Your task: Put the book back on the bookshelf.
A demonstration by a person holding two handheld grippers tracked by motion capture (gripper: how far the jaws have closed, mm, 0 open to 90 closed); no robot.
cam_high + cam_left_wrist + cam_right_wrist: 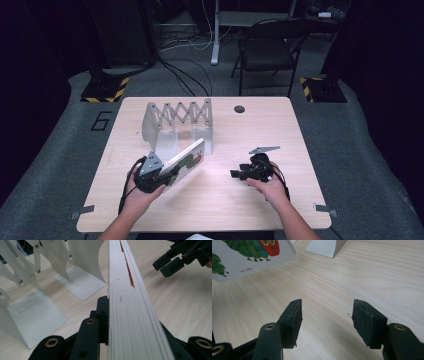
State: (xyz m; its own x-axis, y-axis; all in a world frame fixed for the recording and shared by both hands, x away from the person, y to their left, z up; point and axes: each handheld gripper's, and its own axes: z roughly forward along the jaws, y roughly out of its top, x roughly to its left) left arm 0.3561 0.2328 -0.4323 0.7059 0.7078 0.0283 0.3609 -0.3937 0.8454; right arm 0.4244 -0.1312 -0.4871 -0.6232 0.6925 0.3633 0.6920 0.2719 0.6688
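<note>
Left gripper (167, 178): clamped on book (188, 161), held tilted above table (300, 150) | Right gripper (325, 315): jaws apart, empty | Rack (177, 122): just beyond book, slots unfilled | Progress: book picked up; placing it in rack likely remained.

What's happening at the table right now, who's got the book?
A person works at the wooden table with a gripper in each hand. The left gripper is clamped on a picture book, holding it on edge just in front of the white expandable book rack. The right gripper is open and holds nothing, low over the bare tabletop to the book's right.
</note>
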